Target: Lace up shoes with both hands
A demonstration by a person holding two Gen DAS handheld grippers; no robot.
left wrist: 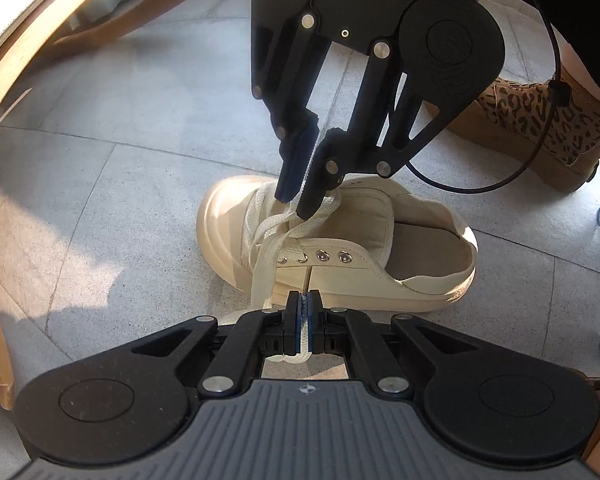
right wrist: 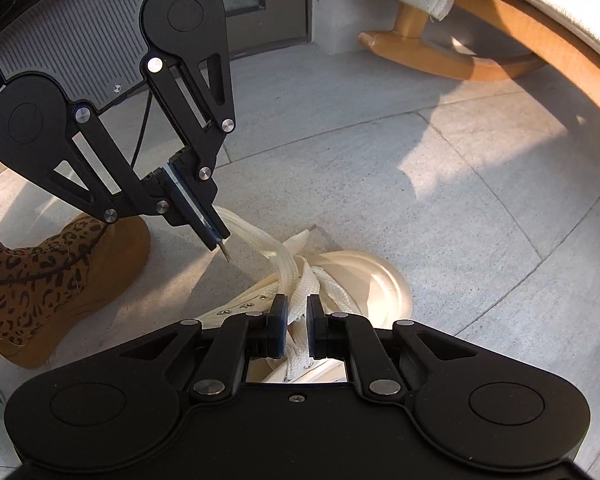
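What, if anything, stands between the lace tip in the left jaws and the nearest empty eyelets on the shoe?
Nothing visible does. The left gripper pinches the lace beside the shoe, and the empty eyelets just beyond it are uncovered. The right gripper holds the other lace farther away, over the tongue.

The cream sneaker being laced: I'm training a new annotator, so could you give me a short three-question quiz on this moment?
1. True or false: the left gripper stands wide open with nothing between its fingers.
2. What stands on the tiled floor beyond the cream sneaker? A) a leopard-print boot B) a red bucket C) a football
3. Fill in: the left gripper and the right gripper each pinch a strand of the sneaker's ___.

Key: 1 false, it is shut on a strand; 2 A; 3 lace.
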